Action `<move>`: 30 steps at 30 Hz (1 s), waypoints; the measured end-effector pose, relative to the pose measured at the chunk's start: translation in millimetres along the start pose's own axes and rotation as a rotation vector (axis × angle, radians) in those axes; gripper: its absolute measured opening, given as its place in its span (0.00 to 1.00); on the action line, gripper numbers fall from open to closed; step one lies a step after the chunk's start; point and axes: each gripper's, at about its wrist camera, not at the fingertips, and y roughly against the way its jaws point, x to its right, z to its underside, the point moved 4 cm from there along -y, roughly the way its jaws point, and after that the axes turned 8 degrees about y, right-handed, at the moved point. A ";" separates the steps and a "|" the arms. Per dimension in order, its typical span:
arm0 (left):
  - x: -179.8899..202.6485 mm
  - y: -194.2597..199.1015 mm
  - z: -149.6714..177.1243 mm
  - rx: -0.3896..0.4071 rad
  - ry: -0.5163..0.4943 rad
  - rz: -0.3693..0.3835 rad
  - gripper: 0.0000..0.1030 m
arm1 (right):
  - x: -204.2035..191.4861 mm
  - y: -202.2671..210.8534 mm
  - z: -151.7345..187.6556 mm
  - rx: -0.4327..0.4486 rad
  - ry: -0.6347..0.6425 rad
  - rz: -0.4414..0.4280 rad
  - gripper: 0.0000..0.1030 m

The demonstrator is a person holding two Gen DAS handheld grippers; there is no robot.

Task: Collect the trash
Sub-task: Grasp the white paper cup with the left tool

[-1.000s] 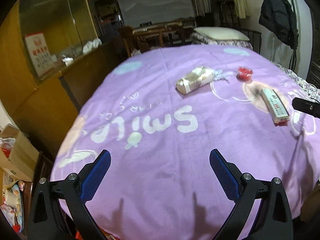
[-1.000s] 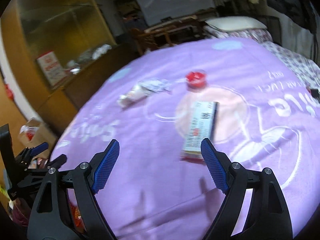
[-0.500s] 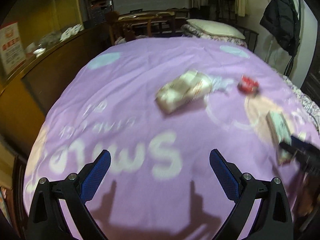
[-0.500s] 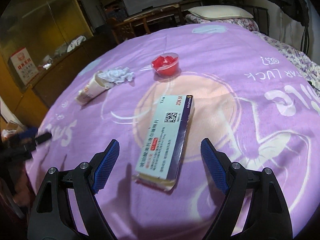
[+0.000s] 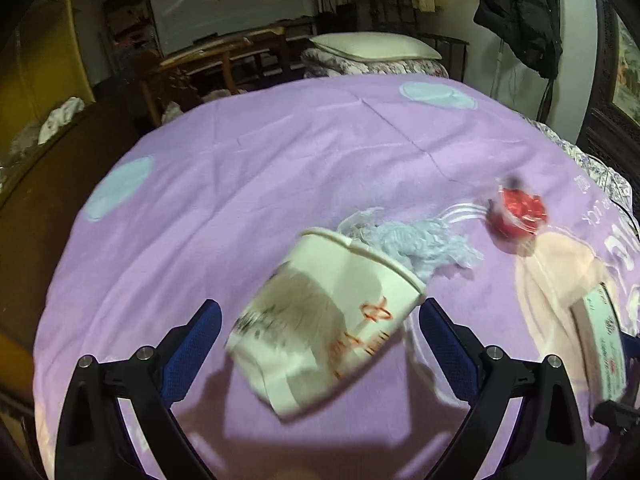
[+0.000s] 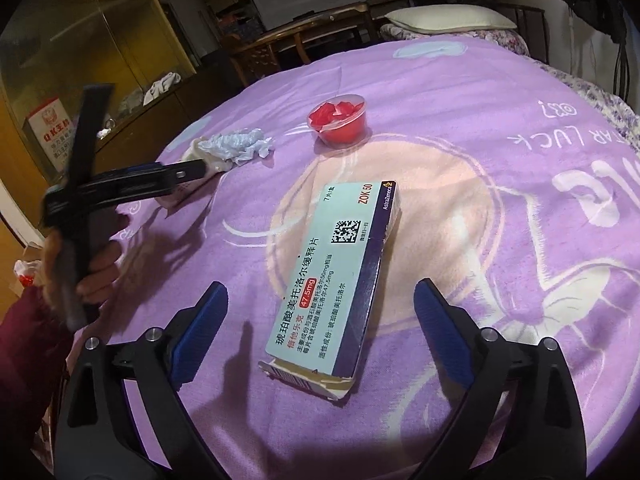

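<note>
A white paper cup (image 5: pixel 324 320) lies on its side on the purple blanket (image 5: pixel 240 184), with crumpled tissue (image 5: pixel 416 244) spilling from its mouth. My left gripper (image 5: pixel 320 344) is open, its fingers on either side of the cup. A flat medicine box (image 6: pixel 336 280) lies on the blanket between the fingers of my open right gripper (image 6: pixel 320 324). A small clear tub with red scraps (image 6: pixel 338 120) sits beyond the box; it also shows in the left wrist view (image 5: pixel 518 214). The left gripper (image 6: pixel 188 170) shows in the right wrist view, reaching the cup (image 6: pixel 192 178).
The blanket covers a round table. A wooden cabinet with glass doors (image 6: pixel 80 64) stands at the left. A pillow (image 5: pixel 372 46) and chairs lie beyond the table. A dark coat (image 5: pixel 520 12) hangs at the far right.
Both grippers have moved forward: the left one up to the paper cup, which now lies between its fingers, the right one up to the medicine box. Both stay open.
</note>
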 end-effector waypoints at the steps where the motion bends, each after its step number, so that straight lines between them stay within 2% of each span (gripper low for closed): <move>1: 1.2 -5.1 -0.4 -0.011 -0.007 0.009 0.94 | 0.3 0.0 0.0 -0.001 0.001 0.000 0.89; 4: 4.8 -19.3 1.3 -0.037 -0.006 0.030 0.94 | 0.0 -0.7 -0.4 -0.003 -0.001 -0.006 0.90; 6: 7.7 -18.7 7.6 -0.054 0.025 0.099 0.94 | 1.0 -1.3 -1.6 -0.002 -0.007 -0.014 0.91; 11: 9.0 3.4 19.0 -0.010 0.077 0.179 0.94 | 2.2 -2.4 -2.4 -0.002 -0.010 -0.019 0.91; 16: 0.5 13.3 13.6 0.002 0.132 0.188 0.94 | 2.0 -2.4 -2.4 -0.002 -0.010 -0.018 0.91; 25: 5.2 -7.9 13.8 -0.054 0.164 0.195 0.94 | 1.9 -3.0 -3.2 0.000 -0.013 -0.023 0.92; 26: 5.0 -8.2 15.4 -0.052 0.168 0.195 0.90 | 2.0 -3.4 -3.3 0.000 -0.014 -0.024 0.92; 27: 4.7 -7.4 17.0 -0.048 0.169 0.190 0.79 | 1.9 -3.7 -3.5 0.000 -0.014 -0.024 0.92; 30: 2.2 1.2 19.2 -0.031 0.175 0.182 0.69 | 1.9 -3.9 -3.7 -0.001 -0.011 -0.020 0.92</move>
